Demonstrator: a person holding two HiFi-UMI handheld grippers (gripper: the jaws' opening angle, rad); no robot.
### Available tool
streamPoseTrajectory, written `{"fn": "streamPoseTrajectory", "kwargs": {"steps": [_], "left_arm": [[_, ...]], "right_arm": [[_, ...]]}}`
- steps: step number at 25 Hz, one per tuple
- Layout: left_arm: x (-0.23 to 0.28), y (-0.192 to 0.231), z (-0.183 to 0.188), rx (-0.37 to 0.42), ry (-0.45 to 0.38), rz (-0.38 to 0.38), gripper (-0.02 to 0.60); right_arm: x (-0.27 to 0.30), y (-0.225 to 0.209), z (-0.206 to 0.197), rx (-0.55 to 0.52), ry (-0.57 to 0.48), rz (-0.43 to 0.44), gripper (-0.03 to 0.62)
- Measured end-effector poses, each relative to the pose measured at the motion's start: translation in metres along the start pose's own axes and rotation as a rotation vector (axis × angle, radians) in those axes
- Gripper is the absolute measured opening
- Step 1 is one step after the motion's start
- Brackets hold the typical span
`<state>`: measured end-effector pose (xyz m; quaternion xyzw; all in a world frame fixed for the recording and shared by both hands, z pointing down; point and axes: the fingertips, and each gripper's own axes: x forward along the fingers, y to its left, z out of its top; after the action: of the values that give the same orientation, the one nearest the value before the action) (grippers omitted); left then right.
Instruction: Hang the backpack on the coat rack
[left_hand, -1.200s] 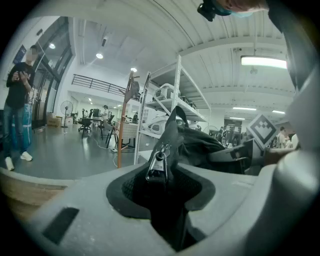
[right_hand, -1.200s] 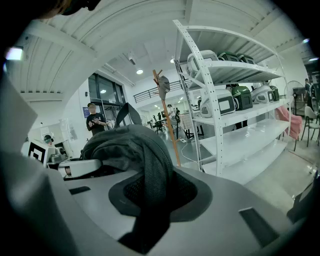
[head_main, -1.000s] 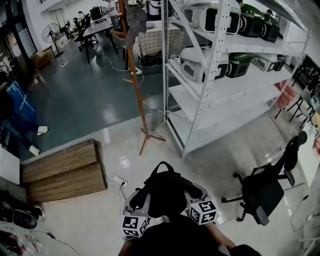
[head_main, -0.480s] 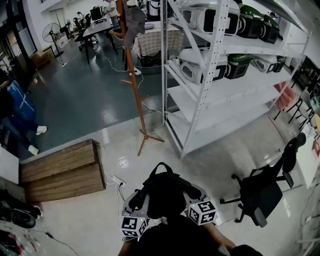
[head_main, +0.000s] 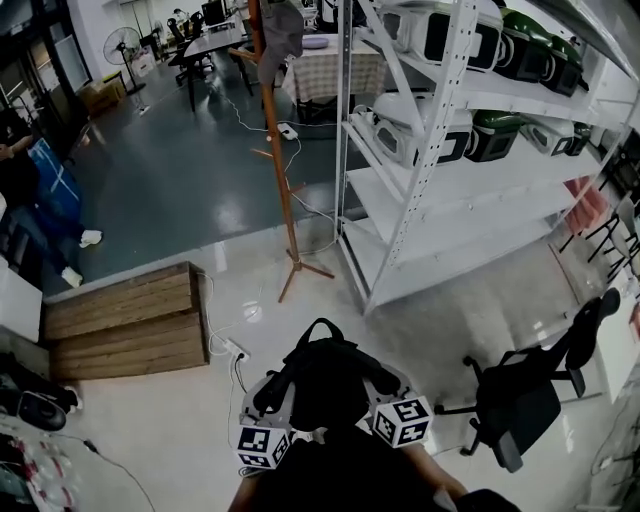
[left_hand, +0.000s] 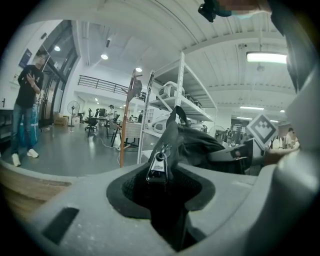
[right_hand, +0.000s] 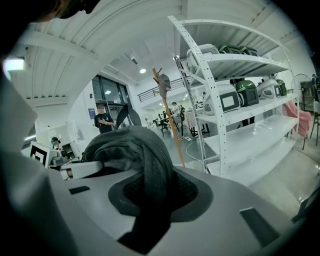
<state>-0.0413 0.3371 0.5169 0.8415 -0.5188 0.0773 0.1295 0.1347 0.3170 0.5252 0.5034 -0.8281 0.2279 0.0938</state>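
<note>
Backpack (head_main: 325, 385) fabric is clamped in fingers (left_hand: 75, 200) of left gripper (left_hand: 162, 192) and right gripper (right_hand: 150, 197).

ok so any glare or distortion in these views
Head view: evenly lit and sharp, shelf uprights bowed by the wide lens, sheen on the floor. Left gripper view: fisheye circle, dark corners, ceiling lamp blown out. Right gripper view: same fisheye, backpack dark against the bright room.
</note>
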Motion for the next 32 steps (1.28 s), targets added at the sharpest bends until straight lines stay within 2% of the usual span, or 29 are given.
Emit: {"fn": "streamPoseTrajectory", "kwargs": {"steps": [9,14,23,32], "left_arm": [[0.022,0.004,0.001,-0.011,0.024,0.055,0.130],[0.045,0.029,0.000,-0.029,0.049,0.059,0.129],[0.103,0.102,0.010,-0.047,0.057,-0.014,0.129],[0.152,0.196,0.038,0.005,0.058,-0.119,0.129]], "right_arm": [[0.025,-0.017,0.010,0.002,0.010,0.050,0.081],[0.055,-0.020,0.013,0.014,0.031,0.044,0.081],[0.136,-0.019,0.040,0.006,0.035,-0.036,0.081],[0.219,0.008,0.078,0.031,-0.017,-0.120,0.081]]}}
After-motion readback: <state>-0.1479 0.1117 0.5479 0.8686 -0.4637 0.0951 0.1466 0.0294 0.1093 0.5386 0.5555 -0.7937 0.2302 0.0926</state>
